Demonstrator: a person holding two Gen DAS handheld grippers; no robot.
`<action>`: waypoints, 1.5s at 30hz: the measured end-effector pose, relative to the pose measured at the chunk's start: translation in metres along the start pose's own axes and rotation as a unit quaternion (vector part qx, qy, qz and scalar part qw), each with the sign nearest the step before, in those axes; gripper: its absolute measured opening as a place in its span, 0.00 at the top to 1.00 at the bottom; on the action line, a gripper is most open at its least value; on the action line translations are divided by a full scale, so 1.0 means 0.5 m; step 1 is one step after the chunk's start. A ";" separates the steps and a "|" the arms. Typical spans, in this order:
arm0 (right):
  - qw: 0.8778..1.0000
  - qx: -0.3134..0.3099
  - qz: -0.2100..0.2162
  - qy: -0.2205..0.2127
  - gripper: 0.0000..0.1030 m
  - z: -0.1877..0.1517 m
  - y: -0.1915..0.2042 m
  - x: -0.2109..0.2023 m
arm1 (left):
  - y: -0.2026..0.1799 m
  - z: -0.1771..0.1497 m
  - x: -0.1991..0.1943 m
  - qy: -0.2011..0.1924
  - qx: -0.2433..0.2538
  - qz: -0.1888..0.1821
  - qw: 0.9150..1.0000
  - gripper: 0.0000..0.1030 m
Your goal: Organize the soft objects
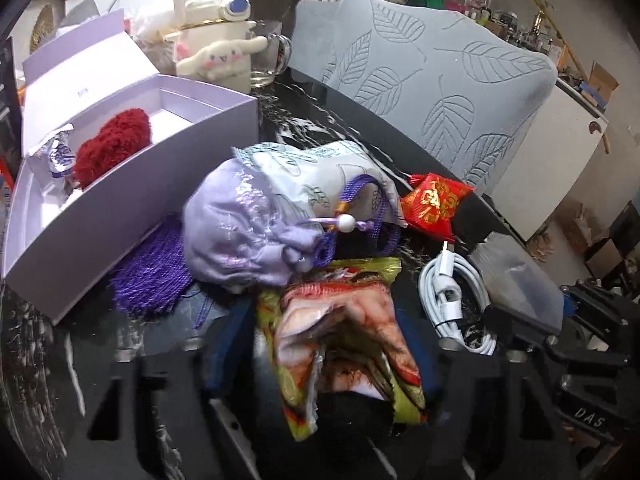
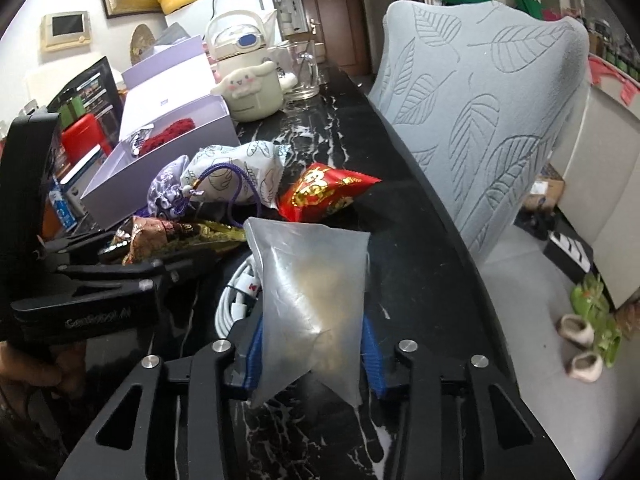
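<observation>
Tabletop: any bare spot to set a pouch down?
Bare marble table between red packet and the chair-side edge; another strip between glass mug and leaf-print pouch. Crowded from lavender box to white cable.

The open box was pale lilac, a shaggy dark-red piece inside. A shiny lavender pouch lay by a white pouch with outlined leaves. The packet was red with gold characters; the chair cover grey-blue, leaf-patterned; the tabletop black with white veins.
</observation>
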State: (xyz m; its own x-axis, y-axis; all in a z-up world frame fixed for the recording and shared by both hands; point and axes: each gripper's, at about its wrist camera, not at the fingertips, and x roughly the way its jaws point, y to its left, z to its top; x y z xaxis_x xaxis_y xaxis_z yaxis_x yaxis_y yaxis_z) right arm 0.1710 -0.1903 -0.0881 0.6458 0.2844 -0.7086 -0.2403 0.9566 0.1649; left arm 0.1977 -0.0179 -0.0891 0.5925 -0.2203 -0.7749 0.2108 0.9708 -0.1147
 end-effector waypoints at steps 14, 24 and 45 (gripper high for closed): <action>1.000 -0.012 0.000 -0.026 0.65 0.005 0.033 -0.036 | 0.017 -0.022 -0.077 -0.036 -0.007 -0.023 0.999 0.49; 0.998 -0.038 0.020 -0.035 0.65 0.007 0.091 -0.044 | 0.045 -0.033 -0.164 -0.080 -0.010 0.002 0.997 0.49; 0.992 -0.089 0.087 -0.029 0.65 0.010 0.230 -0.032 | 0.156 -0.079 -0.275 -0.123 -0.063 0.050 0.989 0.49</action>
State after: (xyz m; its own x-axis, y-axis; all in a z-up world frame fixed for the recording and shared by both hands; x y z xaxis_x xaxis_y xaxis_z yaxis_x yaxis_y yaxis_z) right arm 0.1366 -0.0845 -0.0540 0.6226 0.4528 -0.6382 -0.4732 0.8674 0.1538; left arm 0.1020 0.0919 -0.0159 0.7796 -0.1237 -0.6140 0.0525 0.9897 -0.1329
